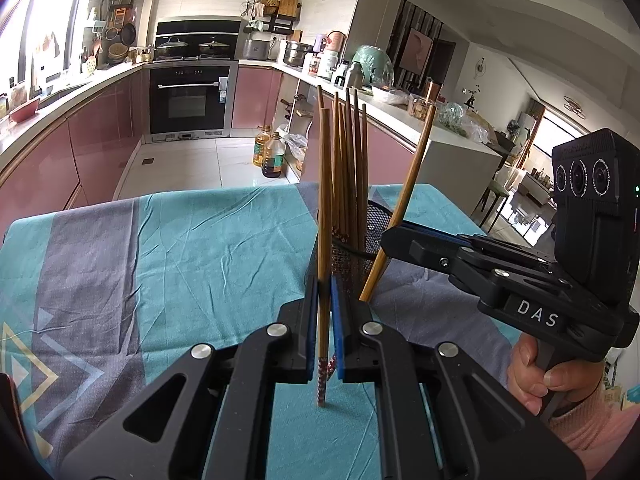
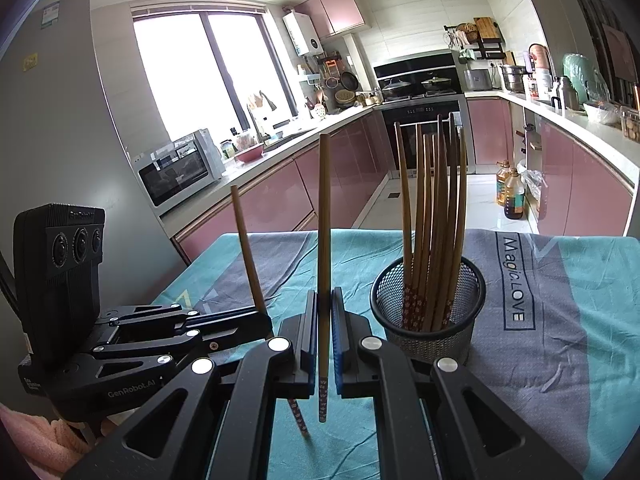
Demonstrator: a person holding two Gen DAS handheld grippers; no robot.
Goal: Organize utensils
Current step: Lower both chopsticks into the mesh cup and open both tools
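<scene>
Over a cloth-covered worktop (image 2: 560, 320), left tool (image 1: 324, 300) and right tool (image 2: 325, 312) each clench one upright chopstick (image 2: 324, 220), best lowered patterned-tip-first, one at a time, into the mesh holder (image 2: 428, 300) at two o'clock.

Home kitchen: oven (image 1: 187, 98), pink cabinets (image 2: 276, 196)

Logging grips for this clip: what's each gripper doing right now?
Left gripper: shut on one chopstick.
Right gripper: shut on another chopstick.
</scene>
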